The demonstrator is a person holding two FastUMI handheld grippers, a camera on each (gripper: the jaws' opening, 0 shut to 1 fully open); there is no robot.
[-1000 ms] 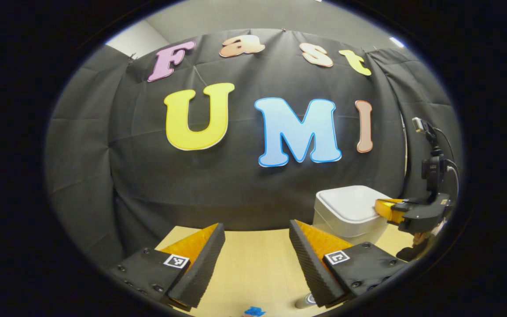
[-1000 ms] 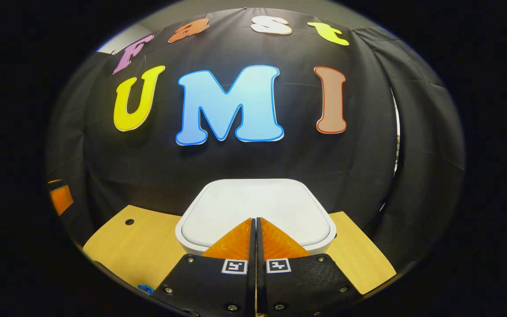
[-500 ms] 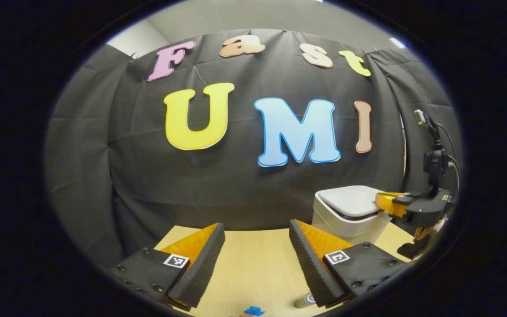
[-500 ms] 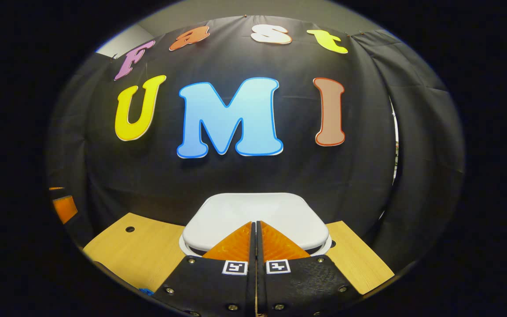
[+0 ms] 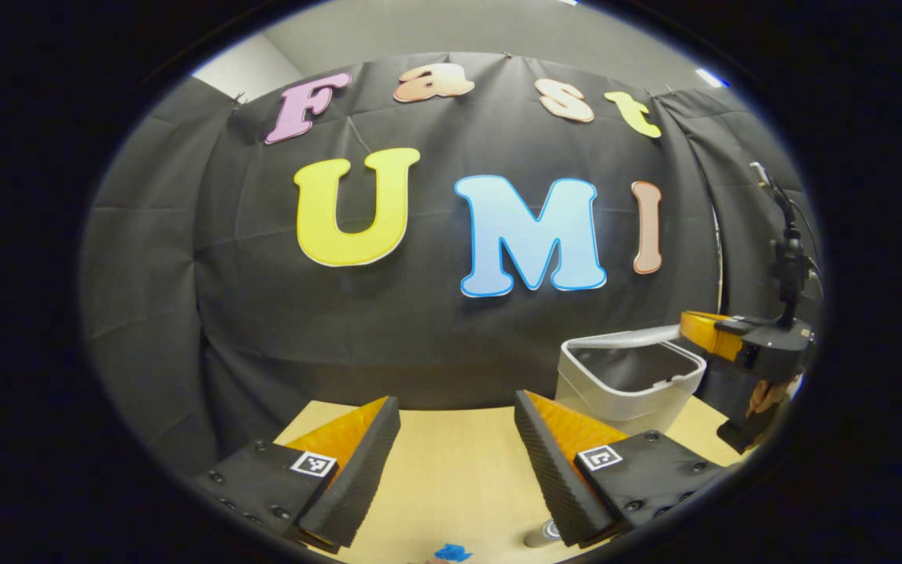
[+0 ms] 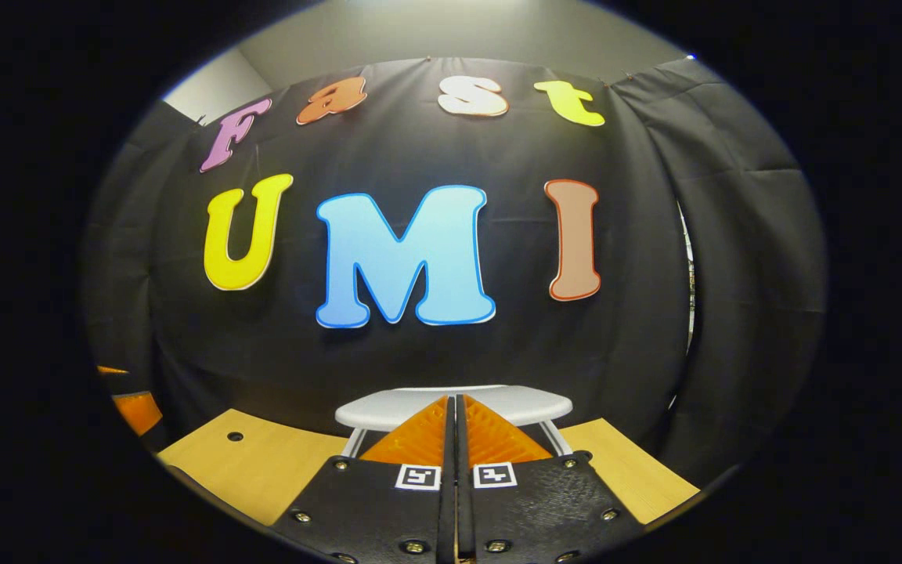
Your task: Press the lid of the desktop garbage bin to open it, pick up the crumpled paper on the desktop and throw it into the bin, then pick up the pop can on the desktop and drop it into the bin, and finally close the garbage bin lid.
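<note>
The white desktop bin [image 5: 625, 389] stands at the table's right with its lid [image 6: 388, 407] raised, and its dark inside shows in the left gripper view. My right gripper [image 6: 455, 401] is shut with nothing in it, level with the lid's front edge. In the left gripper view that right gripper [image 5: 690, 327] hangs at the bin's far right rim, a hand below it. My left gripper [image 5: 457, 401] is open above the table, holding nothing. The blue crumpled paper [image 5: 451, 553] lies at the bottom edge. Just right of it is the pop can [image 5: 543, 535], of which just the top shows.
The light wooden table [image 5: 451, 462] runs up to the black cloth wall behind the bin. A small round hole [image 6: 235, 436] sits in the tabletop left of the bin. The left gripper [image 6: 136, 409] appears at the far left of the right gripper view.
The bin lid has swung up from closed to open. My right gripper rose off the lid, still shut. The left gripper has not moved.
</note>
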